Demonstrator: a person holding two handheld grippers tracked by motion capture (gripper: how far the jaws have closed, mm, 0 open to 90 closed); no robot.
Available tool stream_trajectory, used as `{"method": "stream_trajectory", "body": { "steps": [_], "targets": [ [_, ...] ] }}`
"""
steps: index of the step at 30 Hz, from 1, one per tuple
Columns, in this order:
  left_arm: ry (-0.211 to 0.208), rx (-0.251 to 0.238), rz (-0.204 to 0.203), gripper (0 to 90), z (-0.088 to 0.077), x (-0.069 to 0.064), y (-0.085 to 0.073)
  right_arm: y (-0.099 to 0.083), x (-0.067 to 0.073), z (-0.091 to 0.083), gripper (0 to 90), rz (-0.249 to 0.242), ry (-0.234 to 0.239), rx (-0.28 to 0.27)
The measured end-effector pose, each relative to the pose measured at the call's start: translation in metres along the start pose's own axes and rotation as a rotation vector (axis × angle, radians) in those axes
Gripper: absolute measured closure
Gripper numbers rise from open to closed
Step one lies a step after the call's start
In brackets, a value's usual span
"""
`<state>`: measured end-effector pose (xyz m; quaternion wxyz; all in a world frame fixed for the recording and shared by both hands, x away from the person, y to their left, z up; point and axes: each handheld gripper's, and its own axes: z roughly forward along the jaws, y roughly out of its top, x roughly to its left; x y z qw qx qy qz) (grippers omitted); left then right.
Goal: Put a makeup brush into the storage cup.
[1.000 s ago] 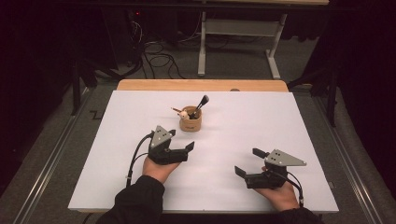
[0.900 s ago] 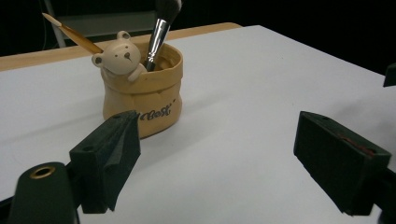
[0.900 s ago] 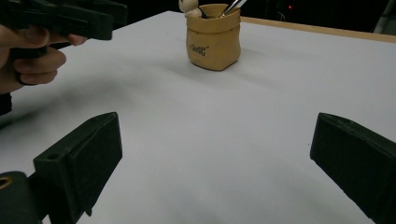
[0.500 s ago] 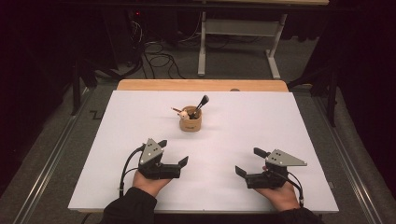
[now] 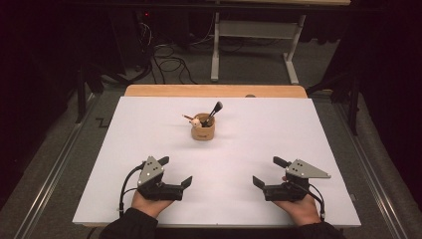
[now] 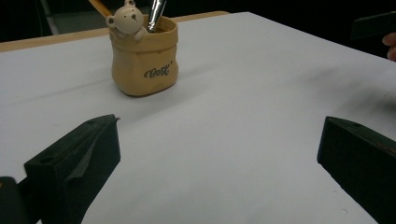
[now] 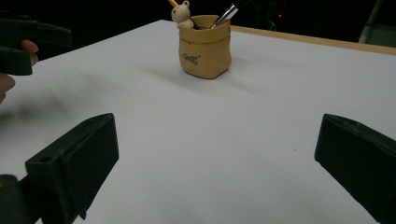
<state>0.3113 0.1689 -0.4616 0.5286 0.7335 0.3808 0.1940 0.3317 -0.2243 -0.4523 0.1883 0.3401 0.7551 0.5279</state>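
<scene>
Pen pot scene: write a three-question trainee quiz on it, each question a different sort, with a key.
1. True or false: the pen pot lies tipped on its side.
2. What small figure sits on the pot's rim? A) bear B) duck C) cat
3. What, if anything, is between the jaws of the left gripper and the right gripper?

Key:
1. False; it stands upright on the white table.
2. A, a bear, next to a brush and a pencil.
3. Nothing; both are open and apart from the pot.
</scene>
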Motion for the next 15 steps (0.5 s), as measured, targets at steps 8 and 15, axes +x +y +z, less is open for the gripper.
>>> {"method": "stream_trajectory", "body": {
  "steps": [8, 15],
  "targets": [
    [-0.024, 0.004, 0.037, 0.1, 0.0023, -0.0055, 0.0013, -0.0014, 0.0005, 0.0041, 0.2, -0.006, -0.014, 0.017],
    [-0.017, 0.002, 0.034, 0.2, 0.0017, -0.005, 0.0022, -0.0016, 0.0009, 0.002, 0.2, -0.003, -0.019, 0.011]
  ]
}}
